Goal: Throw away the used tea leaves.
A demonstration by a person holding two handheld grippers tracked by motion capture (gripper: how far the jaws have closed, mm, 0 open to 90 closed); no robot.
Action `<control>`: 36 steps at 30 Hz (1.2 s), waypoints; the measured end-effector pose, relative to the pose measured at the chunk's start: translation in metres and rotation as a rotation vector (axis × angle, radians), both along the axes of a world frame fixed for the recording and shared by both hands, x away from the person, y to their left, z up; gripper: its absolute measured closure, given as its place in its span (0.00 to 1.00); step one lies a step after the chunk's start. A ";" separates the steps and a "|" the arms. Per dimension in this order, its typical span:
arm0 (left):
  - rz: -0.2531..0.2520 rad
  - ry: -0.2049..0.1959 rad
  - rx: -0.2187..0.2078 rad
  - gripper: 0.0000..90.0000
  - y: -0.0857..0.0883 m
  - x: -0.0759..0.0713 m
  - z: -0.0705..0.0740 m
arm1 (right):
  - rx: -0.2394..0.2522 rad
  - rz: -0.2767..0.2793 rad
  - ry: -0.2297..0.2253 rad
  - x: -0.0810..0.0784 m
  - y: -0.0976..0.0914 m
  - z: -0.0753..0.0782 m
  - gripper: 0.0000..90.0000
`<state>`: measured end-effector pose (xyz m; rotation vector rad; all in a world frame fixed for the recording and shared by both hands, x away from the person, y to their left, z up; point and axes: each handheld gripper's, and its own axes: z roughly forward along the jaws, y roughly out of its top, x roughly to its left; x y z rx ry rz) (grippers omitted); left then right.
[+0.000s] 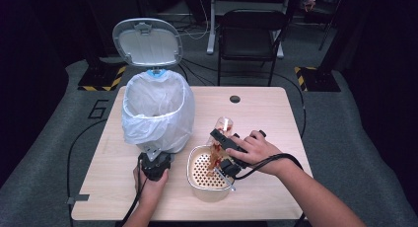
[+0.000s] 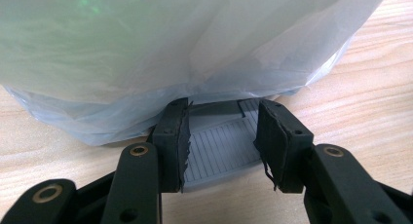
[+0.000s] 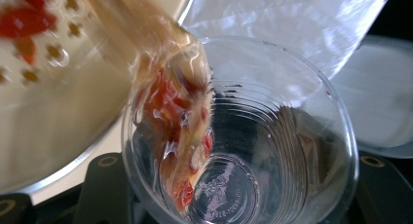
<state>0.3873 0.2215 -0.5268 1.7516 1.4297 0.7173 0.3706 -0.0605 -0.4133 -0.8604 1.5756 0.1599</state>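
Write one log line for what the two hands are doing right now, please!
right gripper: shut on clear cup, tipping red bits into strainer bowl | left gripper: open at bin pedal | lid: up

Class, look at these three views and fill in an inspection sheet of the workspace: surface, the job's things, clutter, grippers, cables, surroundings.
Surface: wooden table, with a dark round hole near its far edge.
Job's things: clear cup tipped, pouring red-brown contents into perforated strainer bowl; bagged bin, lid up.
Clutter: nothing seen.
Grippers: left gripper open at the bin's pedal; right gripper holds the cup.
Cables: black cable trails off the table.
Surroundings: black chair, dark floor.
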 end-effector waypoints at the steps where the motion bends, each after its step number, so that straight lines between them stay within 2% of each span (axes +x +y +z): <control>1: 0.000 0.000 0.001 0.62 0.000 0.000 0.000 | -0.006 0.016 -0.020 0.000 0.000 -0.001 0.43; 4: 0.000 0.000 0.001 0.62 0.000 0.000 0.000 | -0.027 0.018 -0.066 -0.002 0.000 -0.003 0.43; 6: 0.000 0.000 0.001 0.62 0.000 0.000 0.000 | -0.029 0.020 -0.069 -0.002 -0.001 -0.004 0.43; 7: 0.000 0.000 0.000 0.62 0.000 0.000 0.000 | -0.027 0.028 -0.085 -0.002 -0.001 -0.005 0.43; 9: 0.000 0.000 0.001 0.62 0.000 0.000 0.000 | -0.044 0.034 -0.092 -0.003 0.000 -0.005 0.43; 10: 0.000 0.000 0.001 0.62 0.000 0.000 0.000 | -0.033 0.037 -0.105 -0.003 -0.001 -0.006 0.43; 11: 0.000 0.000 0.001 0.62 0.000 0.000 0.000 | -0.057 0.032 -0.086 -0.004 -0.002 -0.009 0.43; 12: 0.000 0.000 0.001 0.62 0.000 0.000 0.000 | -0.062 0.039 -0.097 -0.004 -0.002 -0.009 0.43; 15: 0.000 0.000 0.001 0.62 0.000 0.000 0.000 | -0.042 0.040 -0.106 -0.006 -0.003 -0.009 0.43; 17: -0.002 0.003 0.002 0.62 0.000 0.000 0.000 | -0.052 0.047 -0.115 -0.005 -0.002 -0.007 0.43; 26: -0.001 0.000 0.002 0.62 0.000 0.000 0.000 | -0.036 0.046 -0.113 -0.005 -0.003 -0.005 0.43; 36: -0.001 0.000 0.001 0.62 0.000 0.000 0.000 | -0.039 0.067 -0.151 -0.008 -0.003 -0.005 0.43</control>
